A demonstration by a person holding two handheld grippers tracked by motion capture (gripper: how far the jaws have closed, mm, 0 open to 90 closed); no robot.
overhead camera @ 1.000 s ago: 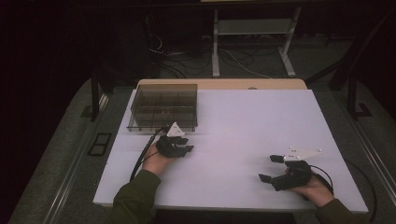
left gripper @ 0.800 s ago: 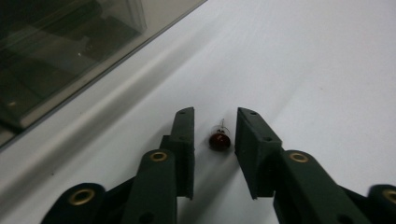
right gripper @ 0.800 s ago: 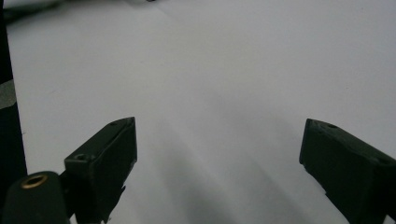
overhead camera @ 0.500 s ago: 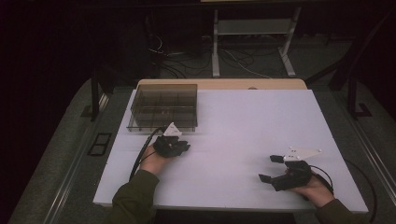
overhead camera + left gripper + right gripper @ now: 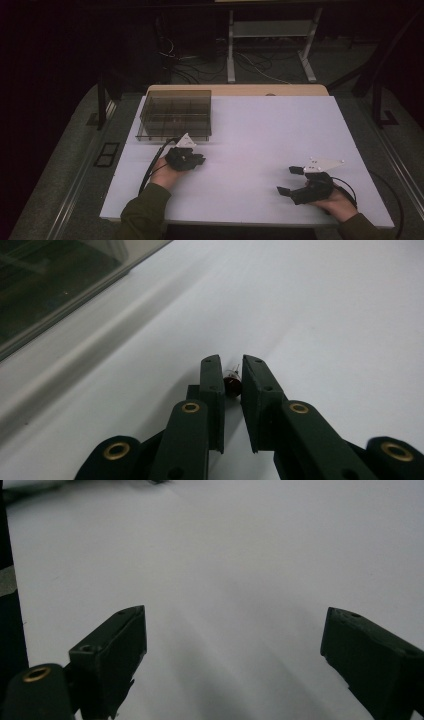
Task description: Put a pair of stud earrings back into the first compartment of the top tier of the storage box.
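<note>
My left claw (image 5: 232,371) has just been closing and now pinches a small dark red part (image 5: 231,383) between its tips; next I must lift it gently toward the compartment box (image 5: 175,112) ahead

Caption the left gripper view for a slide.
Left gripper pinches a small dark red part over the white table.

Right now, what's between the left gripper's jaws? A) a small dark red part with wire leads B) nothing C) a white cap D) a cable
A: in the left gripper view, the left gripper has its jaws nearly together on a small dark red part with thin leads.
</note>
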